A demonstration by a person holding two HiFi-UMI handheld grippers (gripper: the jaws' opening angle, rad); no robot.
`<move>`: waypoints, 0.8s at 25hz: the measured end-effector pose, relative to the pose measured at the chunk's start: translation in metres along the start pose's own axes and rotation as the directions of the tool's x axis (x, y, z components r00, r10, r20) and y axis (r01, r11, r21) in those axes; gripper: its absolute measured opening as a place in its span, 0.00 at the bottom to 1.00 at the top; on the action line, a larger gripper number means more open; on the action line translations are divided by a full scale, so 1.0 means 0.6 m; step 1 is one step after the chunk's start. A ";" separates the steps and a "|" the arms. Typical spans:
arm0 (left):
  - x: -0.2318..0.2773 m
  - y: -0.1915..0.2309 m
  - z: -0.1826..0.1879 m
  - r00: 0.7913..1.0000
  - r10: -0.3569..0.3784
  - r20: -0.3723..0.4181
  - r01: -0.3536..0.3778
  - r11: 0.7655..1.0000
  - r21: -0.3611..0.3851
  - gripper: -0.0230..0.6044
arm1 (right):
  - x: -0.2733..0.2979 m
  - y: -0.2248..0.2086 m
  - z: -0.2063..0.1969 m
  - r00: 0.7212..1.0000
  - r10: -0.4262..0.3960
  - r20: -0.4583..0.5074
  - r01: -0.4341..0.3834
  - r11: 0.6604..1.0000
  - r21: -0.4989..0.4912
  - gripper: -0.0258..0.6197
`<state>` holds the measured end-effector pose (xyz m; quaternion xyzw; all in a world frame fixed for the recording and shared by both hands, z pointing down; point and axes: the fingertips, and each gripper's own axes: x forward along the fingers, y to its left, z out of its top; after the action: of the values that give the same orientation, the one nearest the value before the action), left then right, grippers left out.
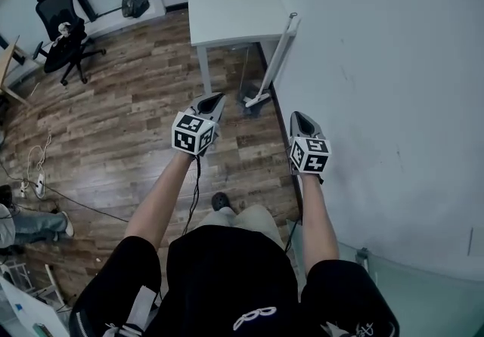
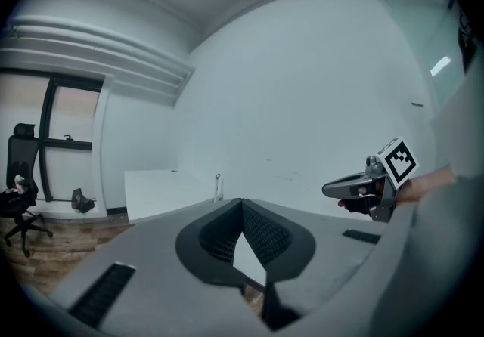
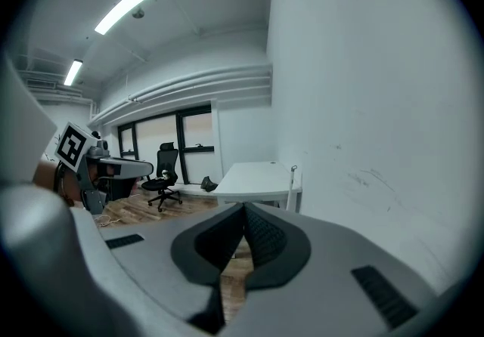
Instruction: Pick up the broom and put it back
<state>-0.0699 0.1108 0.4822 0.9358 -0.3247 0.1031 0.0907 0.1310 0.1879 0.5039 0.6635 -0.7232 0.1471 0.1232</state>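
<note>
Broom [image 1: 276, 60], slim white, leans by table [image 1: 227, 3]; left hand-held gripper [image 1: 219, 98], right hand-held gripper [image 1: 297, 115] closed.

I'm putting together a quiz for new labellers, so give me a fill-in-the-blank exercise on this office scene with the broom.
1. The broom stands propped between the white desk and the ___.
2. The office chair on the wooden floor is coloured ___.
3. The left gripper and the right gripper are both shut, and ___ of them holds the broom.

Missing words: wall; black; neither
</note>
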 end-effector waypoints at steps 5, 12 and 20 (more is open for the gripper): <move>0.034 0.021 0.007 1.000 -0.023 -0.007 0.023 1.000 0.002 0.06 | 0.035 -0.020 0.010 1.000 -0.017 -0.005 0.017 1.000 0.001 0.08; 0.093 0.051 0.010 0.999 -0.032 -0.026 0.032 0.999 0.013 0.05 | 0.097 -0.059 0.021 1.000 -0.024 -0.009 0.024 1.000 0.013 0.08; 0.208 0.125 0.027 0.999 -0.006 -0.047 0.007 1.000 0.021 0.05 | 0.227 -0.118 0.043 1.000 -0.002 -0.025 0.002 1.000 0.023 0.08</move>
<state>-0.0187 -0.0246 0.5060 0.9350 -0.3186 0.1282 0.0887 0.1898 0.0472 0.5343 0.6637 -0.7192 0.1637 0.1246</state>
